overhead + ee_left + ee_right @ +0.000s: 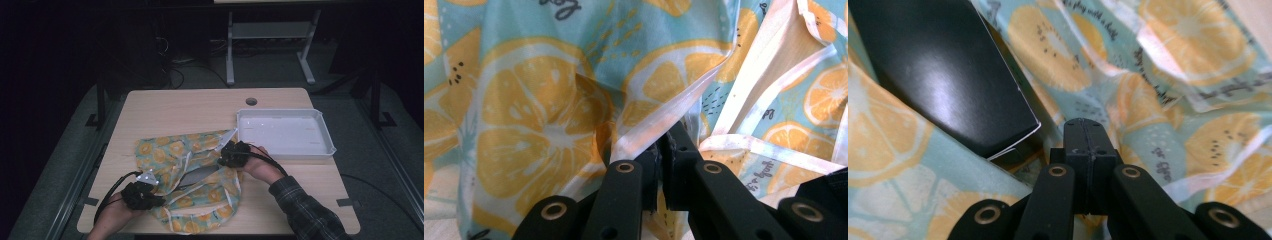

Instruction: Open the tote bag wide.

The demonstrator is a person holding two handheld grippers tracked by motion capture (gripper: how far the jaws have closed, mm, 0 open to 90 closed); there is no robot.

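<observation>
A cloth bag (170, 150) printed with yellow lemon slices on pale blue lies crumpled on the wooden table (190, 107). A black glossy box (200, 174) lies partly inside it, its corner plain in the right gripper view (943, 75). My left gripper (156, 198) is at the bag's near left and is shut on the bag's white hem (649, 135). My right gripper (223, 160) is over the bag's right side, just beside the box. Its jaws (1085, 127) are pressed together above the cloth (1168, 100), and I see nothing between them.
A white shallow tray (327, 145) stands to the right of the bag, close to my right hand. A round cable hole (251, 101) is near the table's far edge. Bare wood lies beyond the bag. Dark floor and a desk frame (230, 50) are farther off.
</observation>
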